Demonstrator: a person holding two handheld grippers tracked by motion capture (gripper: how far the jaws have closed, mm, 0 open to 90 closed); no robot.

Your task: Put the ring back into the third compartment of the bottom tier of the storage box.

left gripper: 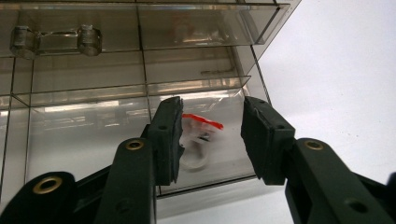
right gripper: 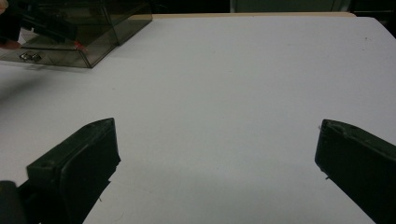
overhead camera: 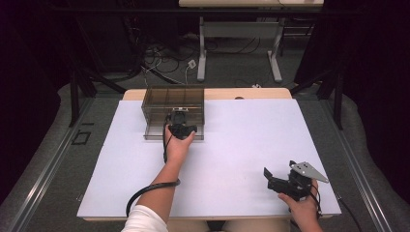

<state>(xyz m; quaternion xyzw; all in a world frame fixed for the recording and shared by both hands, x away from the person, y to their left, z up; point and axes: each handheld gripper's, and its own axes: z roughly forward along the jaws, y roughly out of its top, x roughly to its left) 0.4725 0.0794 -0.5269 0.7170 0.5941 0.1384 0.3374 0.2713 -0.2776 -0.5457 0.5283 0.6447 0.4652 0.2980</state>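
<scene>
left gripper (left gripper: pixel 210 135) jaws apart over clear drawer (left gripper: pixel 140 70), red-and-clear item (left gripper: pixel 198 130) between.

A white table top (right gripper: pixel 243 84) is seen beneath and beyond the right jaws, a tan table edge (right gripper: pixel 252 15) is seen farther ahead of them, and cables on a grey floor (overhead camera: pixel 164 63) are seen well beyond both.
</scene>
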